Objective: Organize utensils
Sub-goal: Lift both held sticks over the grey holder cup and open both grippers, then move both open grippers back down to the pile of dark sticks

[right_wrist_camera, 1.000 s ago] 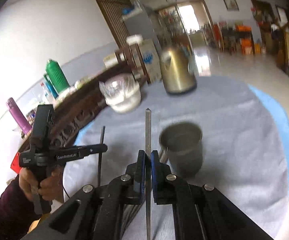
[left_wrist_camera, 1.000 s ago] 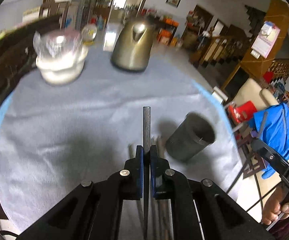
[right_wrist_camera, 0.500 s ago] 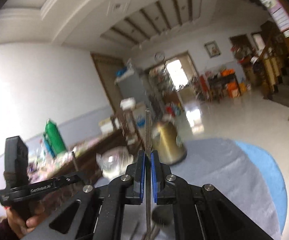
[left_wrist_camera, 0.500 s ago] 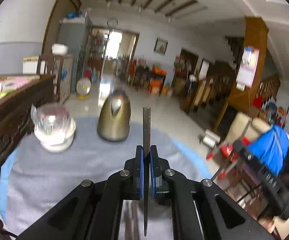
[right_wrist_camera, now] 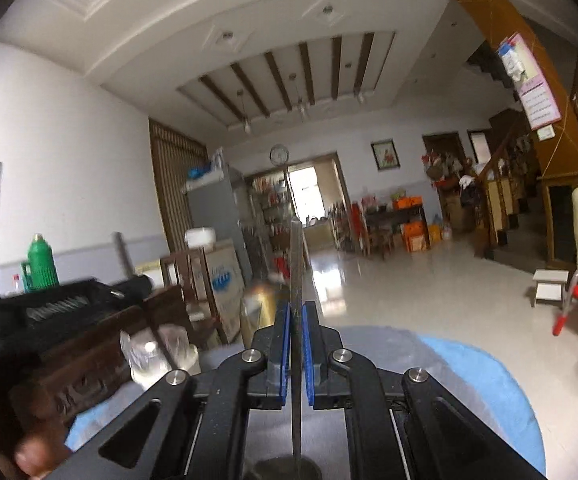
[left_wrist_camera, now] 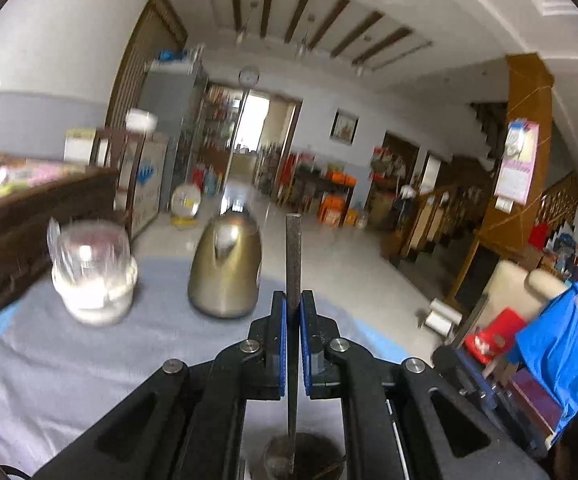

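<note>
Left wrist view: the left gripper point(left_wrist_camera: 292, 344) is pinching a chopstick point(left_wrist_camera: 292, 264) upright in nearly closed fingers, its lower end dipping into the dark cup point(left_wrist_camera: 305, 456) at the surface's near edge, while the right gripper point(right_wrist_camera: 295, 350) is likewise clamping its own thin stick point(right_wrist_camera: 296, 264) over the cup, so releasing seems next.

Both wrist views look forward along their own fingers, pitched level toward the far room, riding close above the grey tablecloth point(left_wrist_camera: 69, 364). Shared ground: the brass kettle point(left_wrist_camera: 225, 272) at 12 o'clock, the glass jar point(left_wrist_camera: 93, 272) at 10 o'clock, and the wall clock point(right_wrist_camera: 279, 155). The dark cup point(left_wrist_camera: 303, 458) sits at 6 o'clock in each.
</note>
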A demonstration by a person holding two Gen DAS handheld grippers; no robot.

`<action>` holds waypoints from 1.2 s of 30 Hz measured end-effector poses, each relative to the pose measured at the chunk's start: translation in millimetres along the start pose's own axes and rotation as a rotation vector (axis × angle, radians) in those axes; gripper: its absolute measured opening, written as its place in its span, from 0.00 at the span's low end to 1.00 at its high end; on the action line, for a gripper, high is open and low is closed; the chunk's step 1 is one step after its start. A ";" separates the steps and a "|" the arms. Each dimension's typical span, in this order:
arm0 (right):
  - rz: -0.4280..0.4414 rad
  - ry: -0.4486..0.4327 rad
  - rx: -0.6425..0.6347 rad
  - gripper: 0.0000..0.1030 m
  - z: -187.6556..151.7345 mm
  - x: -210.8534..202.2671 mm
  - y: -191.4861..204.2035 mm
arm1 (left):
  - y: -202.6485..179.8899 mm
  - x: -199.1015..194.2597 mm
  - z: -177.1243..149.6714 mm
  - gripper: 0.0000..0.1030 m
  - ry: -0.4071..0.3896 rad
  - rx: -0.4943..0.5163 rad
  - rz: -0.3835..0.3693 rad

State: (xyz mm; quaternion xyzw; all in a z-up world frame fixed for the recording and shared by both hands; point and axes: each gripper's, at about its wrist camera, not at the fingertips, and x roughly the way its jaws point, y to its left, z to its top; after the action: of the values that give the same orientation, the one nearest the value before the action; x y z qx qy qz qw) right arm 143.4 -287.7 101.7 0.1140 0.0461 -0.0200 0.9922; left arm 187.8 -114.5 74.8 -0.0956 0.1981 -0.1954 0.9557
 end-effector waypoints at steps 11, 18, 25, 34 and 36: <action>0.088 0.210 0.139 0.09 -38.6 -8.1 -36.1 | 11.7 -8.8 -31.2 0.41 0.165 0.046 0.023; 0.133 0.169 0.209 0.49 -50.9 -57.4 -47.6 | 32.5 -45.6 -58.3 0.50 0.200 0.057 0.059; 0.149 0.169 0.222 0.49 -60.4 -87.6 -47.0 | 53.8 -64.1 -88.1 0.50 0.281 0.073 0.146; 0.207 0.324 0.201 0.43 -99.0 -91.3 -31.3 | 91.6 -72.0 -127.1 0.50 0.425 -0.018 0.201; 0.203 0.371 0.193 0.38 -109.1 -85.3 -26.1 | 96.0 -75.1 -135.0 0.50 0.446 -0.015 0.210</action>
State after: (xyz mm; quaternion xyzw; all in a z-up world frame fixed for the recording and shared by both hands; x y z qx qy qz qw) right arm 47.8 -285.8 -1.7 0.2142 0.2140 0.0971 0.9481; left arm 100.4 -10.9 -46.4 -0.0361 0.4145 -0.1099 0.9027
